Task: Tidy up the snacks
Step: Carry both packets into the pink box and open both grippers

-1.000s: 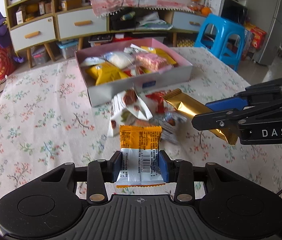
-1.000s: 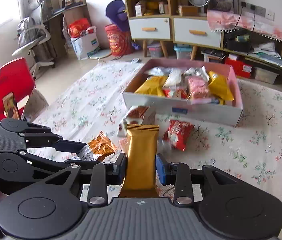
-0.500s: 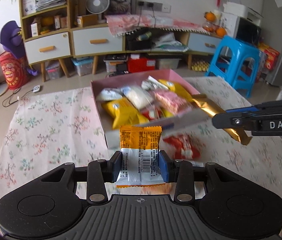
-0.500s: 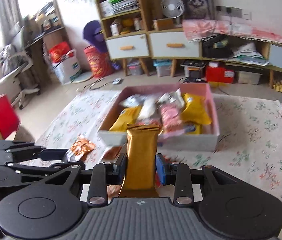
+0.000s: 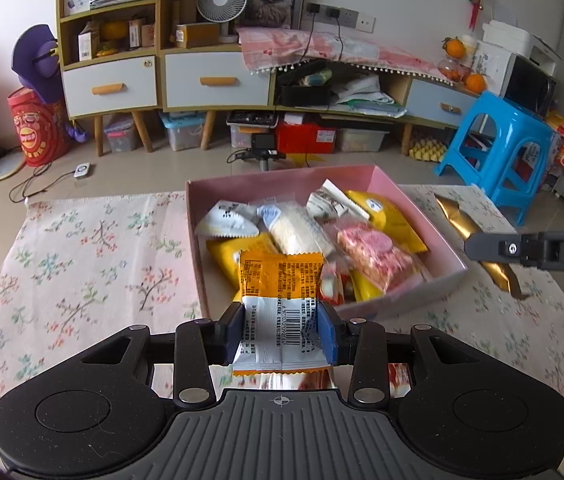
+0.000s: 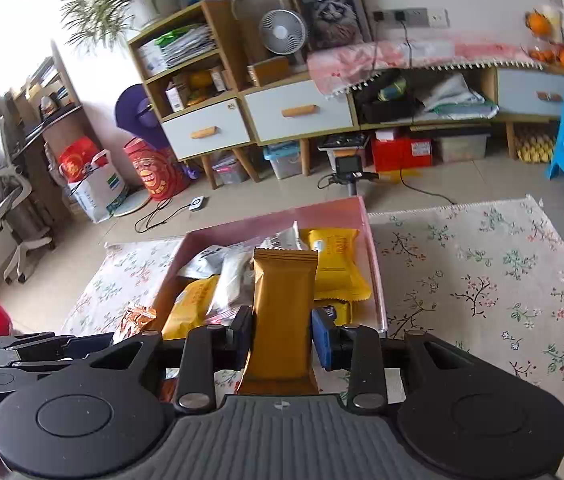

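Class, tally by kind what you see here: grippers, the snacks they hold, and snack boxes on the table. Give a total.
Grippers: 2 (left gripper, right gripper)
Held snacks: 2 (orange packet, gold bar)
Boxes: 1 (pink box)
Total: 5

Snack packets inside box on table
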Demonstrator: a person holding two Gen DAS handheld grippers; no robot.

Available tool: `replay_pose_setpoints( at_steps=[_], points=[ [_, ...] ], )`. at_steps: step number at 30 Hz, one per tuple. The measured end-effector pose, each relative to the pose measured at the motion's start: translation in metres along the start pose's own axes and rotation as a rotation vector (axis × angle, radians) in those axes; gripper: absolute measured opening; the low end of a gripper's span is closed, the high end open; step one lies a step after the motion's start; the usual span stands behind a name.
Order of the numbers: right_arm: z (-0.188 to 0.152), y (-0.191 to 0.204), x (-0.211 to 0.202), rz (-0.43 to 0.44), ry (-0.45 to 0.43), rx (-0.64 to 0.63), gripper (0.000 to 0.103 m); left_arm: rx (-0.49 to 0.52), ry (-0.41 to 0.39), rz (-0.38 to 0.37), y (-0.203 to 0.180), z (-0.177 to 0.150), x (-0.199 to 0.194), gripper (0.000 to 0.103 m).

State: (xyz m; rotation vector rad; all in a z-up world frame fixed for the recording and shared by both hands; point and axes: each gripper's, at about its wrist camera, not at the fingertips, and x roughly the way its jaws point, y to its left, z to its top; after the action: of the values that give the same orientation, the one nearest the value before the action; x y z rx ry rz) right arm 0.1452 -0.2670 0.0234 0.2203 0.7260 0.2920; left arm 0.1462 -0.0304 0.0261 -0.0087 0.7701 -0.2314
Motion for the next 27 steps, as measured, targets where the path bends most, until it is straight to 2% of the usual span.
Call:
replay_pose_setpoints(
  at_steps=[14, 27],
  points=[
    [0.005, -0.034, 0.034, -0.054, -0.037, 0.060, 0.022, -0.056, -0.026, 0.037, -0.004, 0.011, 0.049, 0.036],
    [0.002, -0.048, 0.047, -0.085, -0.056, 0.081, 0.022, -0.025, -0.070, 0.078, -0.019, 0.021, 0.059, 0.037]
  ],
)
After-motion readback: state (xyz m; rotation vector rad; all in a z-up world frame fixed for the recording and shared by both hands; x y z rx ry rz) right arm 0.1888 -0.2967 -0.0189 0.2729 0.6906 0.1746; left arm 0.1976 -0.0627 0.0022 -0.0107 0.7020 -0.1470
